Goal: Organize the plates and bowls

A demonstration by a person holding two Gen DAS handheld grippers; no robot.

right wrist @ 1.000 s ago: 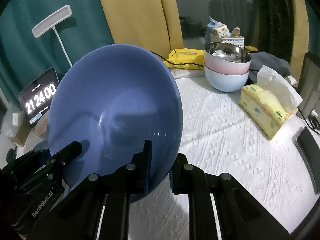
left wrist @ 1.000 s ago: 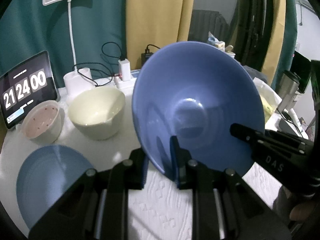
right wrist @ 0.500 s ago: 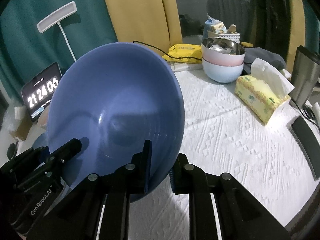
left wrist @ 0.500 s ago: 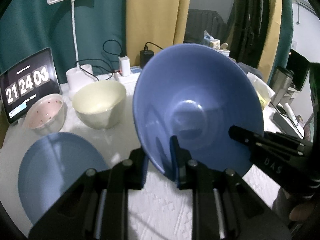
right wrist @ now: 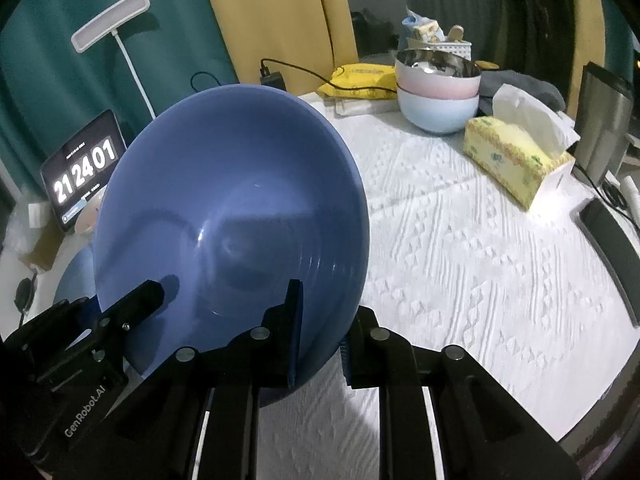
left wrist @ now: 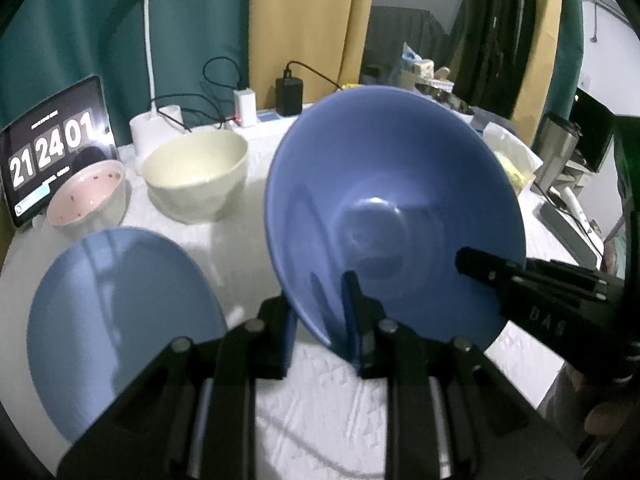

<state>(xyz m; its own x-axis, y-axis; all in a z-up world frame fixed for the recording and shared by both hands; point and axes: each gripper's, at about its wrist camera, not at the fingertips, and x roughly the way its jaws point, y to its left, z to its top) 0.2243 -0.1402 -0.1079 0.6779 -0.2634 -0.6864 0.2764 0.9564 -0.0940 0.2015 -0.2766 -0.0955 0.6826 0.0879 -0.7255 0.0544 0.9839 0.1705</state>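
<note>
1. Left gripper (left wrist: 320, 320): jaws clamped on the near rim of the large deep blue plastic bowl (left wrist: 396, 216), one pad inside the wall, one outside. Right gripper (right wrist: 320, 336): jaws clamped the same way on another part of that rim. Bowl is held clear of the bench, tilted steeply, mouth facing the cameras.
2. Risk: both grips bite only a thin edge of rim. If the two hands drift apart or twist unevenly, the smooth wall could slide out of one pair of jaws and the bowl would swing on the other.
3. Risk: the flat round blue plate (left wrist: 120, 320) lies just left of and below the bowl; a fast set-down could knock or chip it.
4. Risk: the cream bowl (left wrist: 196, 176) and pink speckled bowl (left wrist: 86, 192) sit near behind; a wide swing could clip them.
5. Bench (right wrist: 480, 264): white textured cloth. A pink-and-pale-blue bowl stack (right wrist: 438, 96) and yellow tissue box (right wrist: 516, 160) sit well apart to the right.
6. Room: teal and mustard curtains, white desk lamp (left wrist: 148, 20), tablet clock (left wrist: 52, 148), chargers and cables.
</note>
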